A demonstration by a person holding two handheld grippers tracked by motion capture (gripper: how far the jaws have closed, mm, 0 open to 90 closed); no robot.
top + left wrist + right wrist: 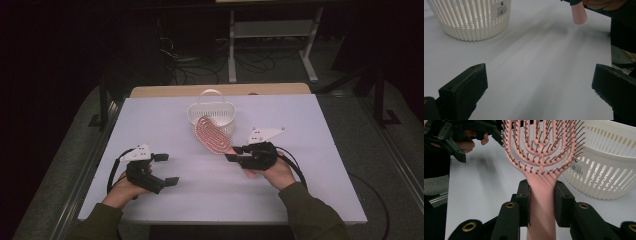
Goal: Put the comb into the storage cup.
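Note:
A pink vented hairbrush (212,135) is held a little above the white table, its bristled head pointing toward a white slatted basket (212,112). My right gripper (235,154) is shut on its handle. In the right gripper view both pads press on the brush handle (541,195), and the basket (604,170) stands just behind on the right. My left gripper (167,169) rests at the front left, open with nothing in it. Its own view shows wide-apart fingers (464,92), the basket (471,20) and the brush's handle end (579,13).
The white table (320,190) has bare room on both sides of the basket and between the hands. A wooden board edge (150,91) lies behind it. Cables trail from both grippers. Beyond are a dark floor and a table frame (272,30).

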